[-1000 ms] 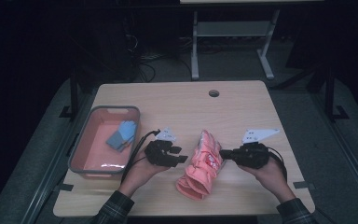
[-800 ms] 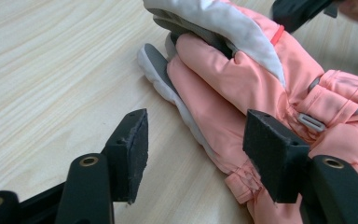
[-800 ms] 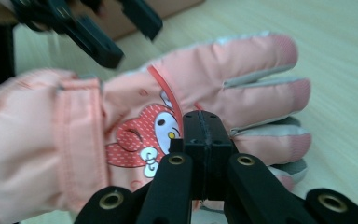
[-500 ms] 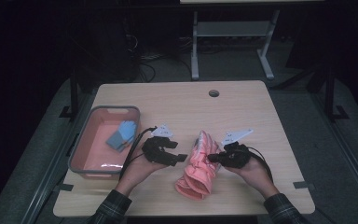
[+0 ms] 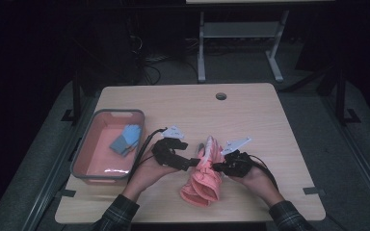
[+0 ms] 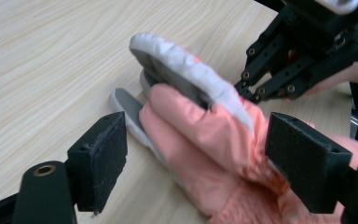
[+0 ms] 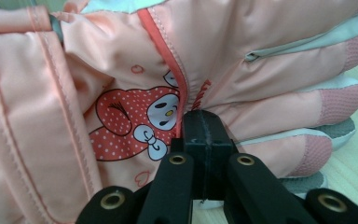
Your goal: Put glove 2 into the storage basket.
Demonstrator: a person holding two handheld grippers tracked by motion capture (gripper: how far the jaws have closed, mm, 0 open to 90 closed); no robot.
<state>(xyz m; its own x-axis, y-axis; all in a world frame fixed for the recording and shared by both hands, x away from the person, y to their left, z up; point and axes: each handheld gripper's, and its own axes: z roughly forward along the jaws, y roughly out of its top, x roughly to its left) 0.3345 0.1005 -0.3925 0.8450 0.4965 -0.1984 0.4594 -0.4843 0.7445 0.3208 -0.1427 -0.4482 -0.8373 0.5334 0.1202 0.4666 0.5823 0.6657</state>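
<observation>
Right tool [image 7: 204,140] pinched tight on pink glove [image 7: 242,60] beside its cartoon print, no legible writing; left tool [image 6: 214,161] wide apart around it.

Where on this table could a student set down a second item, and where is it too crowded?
Bare wood spans the far half of the table around the cable hole, and the right side past the right gripper. It is crowded at the near middle, where both grippers meet the pink gloves, and at the left, where the tub sits.
</observation>
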